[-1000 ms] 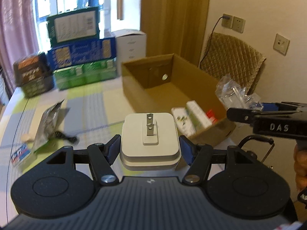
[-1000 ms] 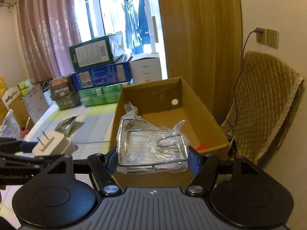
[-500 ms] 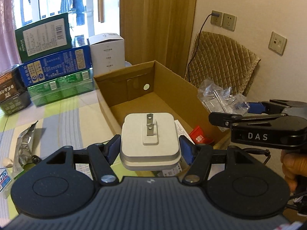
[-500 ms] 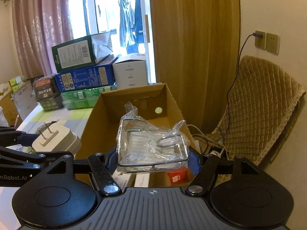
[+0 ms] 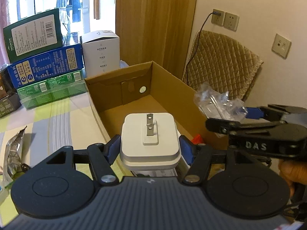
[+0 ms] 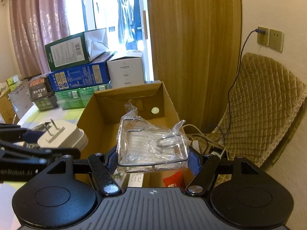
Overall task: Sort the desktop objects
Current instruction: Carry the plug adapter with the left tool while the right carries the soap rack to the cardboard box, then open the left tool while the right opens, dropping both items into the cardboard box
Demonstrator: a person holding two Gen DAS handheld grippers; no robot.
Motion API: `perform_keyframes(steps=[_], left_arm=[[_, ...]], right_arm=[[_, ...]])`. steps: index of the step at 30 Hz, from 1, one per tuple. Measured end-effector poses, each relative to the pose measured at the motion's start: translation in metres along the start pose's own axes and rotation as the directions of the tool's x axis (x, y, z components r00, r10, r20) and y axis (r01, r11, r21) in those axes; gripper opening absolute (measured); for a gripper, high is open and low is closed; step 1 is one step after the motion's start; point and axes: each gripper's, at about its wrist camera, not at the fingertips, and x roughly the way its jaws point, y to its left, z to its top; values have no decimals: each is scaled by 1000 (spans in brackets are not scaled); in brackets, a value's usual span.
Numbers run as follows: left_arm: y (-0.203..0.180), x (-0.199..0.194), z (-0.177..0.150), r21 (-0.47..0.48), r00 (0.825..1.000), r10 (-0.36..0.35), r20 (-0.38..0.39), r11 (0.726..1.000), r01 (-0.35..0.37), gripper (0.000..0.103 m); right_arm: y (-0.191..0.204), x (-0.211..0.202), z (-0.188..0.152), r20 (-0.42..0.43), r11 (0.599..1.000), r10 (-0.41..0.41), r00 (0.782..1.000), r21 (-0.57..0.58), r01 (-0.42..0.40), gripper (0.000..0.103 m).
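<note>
While both wrist views have swung over the last second from the striped bench (image 5: 57,118) toward the open brown cardboard box (image 5: 172,95), that box now fills the centre of each frame, which suggests both loads are nearly in place for dropping in. Left tongs (image 5: 150,150), low centre of the left view, are clenched on a white square plug adapter (image 5: 149,140) whose two metal prongs point up; it hangs above the box's near left corner. Right tongs (image 6: 152,162), low centre of the right view, grip a crinkled clear plastic bag holding a wire frame (image 6: 151,143), held over the box's near end. Below it, low in the frame, a small red packet (image 6: 172,180) and a white carton already lie inside the box. At the right edge of the left view the right tool juts in level, with a hand (image 5: 291,172) on its handle. Stacked green, blue and white cartons (image 5: 44,65) stand upper left, at the far edge of the bench. Neither item has been released yet.
</note>
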Motion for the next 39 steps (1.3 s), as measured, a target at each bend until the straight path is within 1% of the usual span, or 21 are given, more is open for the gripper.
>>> perform_keyframes(steps=[5,8,11,14,15,19,24,29,35,39], left_arm=[[1,12,10,4,1000,-6,-1,1000,6,61],[-2,21,11,14,1000,-28,-6,1000,28,61],[-4,32,9,25,999,-28,-23,999,28,60],[-3,39,7,13,999,-31,-39,999,31,70],[-3,38,6,14,999,-32,-36,999,33,70],[4,25,1,0,1000,-29,-13,1000,29,70],[15,3,-9,-25,1000,-2,10,1000,2,71],[29,-15,-23,-68,999,31,12,997,-30,73],[42,-28,-36,-114,999,46,13,993,-44,75],[46,-35,-40,-128,998,55,24,990,-51,76]], right_arm=[[-6,10,1,-14,1000,-5,1000,11,5,67],[-9,16,0,-23,1000,-6,1000,16,7,67],[-12,19,-3,-30,1000,-7,1000,24,8,67],[-15,21,-5,-38,1000,-10,999,27,11,67],[-16,21,-6,-39,1000,-10,999,28,12,67],[-16,21,-7,-40,1000,-12,999,28,13,68],[-13,19,-9,-41,1000,-3,999,27,4,67],[-4,21,-8,-45,1000,12,999,25,-11,68],[8,23,-5,-43,1000,28,999,13,-28,68],[15,26,-3,-44,999,38,998,5,-37,68]])
